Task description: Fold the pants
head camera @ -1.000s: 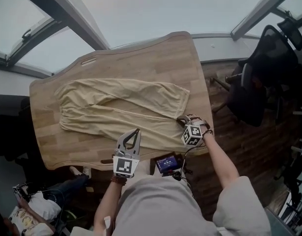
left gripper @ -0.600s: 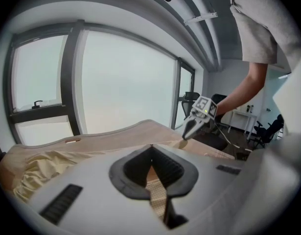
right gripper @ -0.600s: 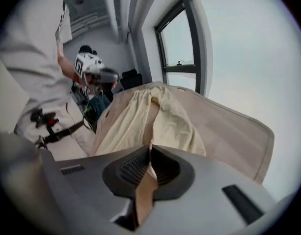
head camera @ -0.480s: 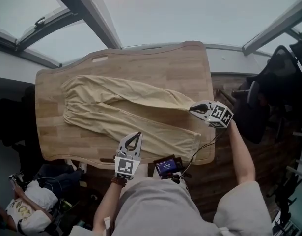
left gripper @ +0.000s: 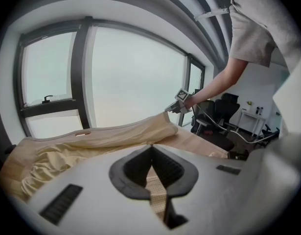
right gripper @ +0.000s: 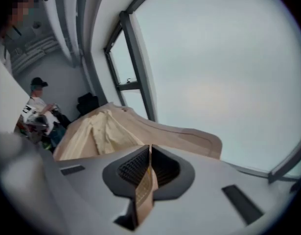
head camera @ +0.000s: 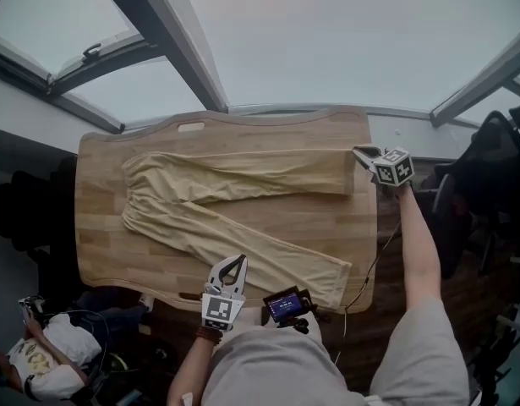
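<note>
In the head view the person's torso [head camera: 310, 362] covers the middle of the table's [head camera: 99, 260] near edge. The print on the small screen [head camera: 285, 303] there is too small to read. The office chair [head camera: 488, 176] is cut off by the right edge, and a seated person [head camera: 40, 364] by the lower left corner. In its own view the left gripper [left gripper: 151, 151] blocks the near part of the pants [left gripper: 67, 155]; only a strip of cloth shows, pinched between its fingers [left gripper: 130, 166]. The right gripper view is blurred throughout. The right gripper [right gripper: 150, 150] hides the hem it pinches, apart from one fold.
</note>
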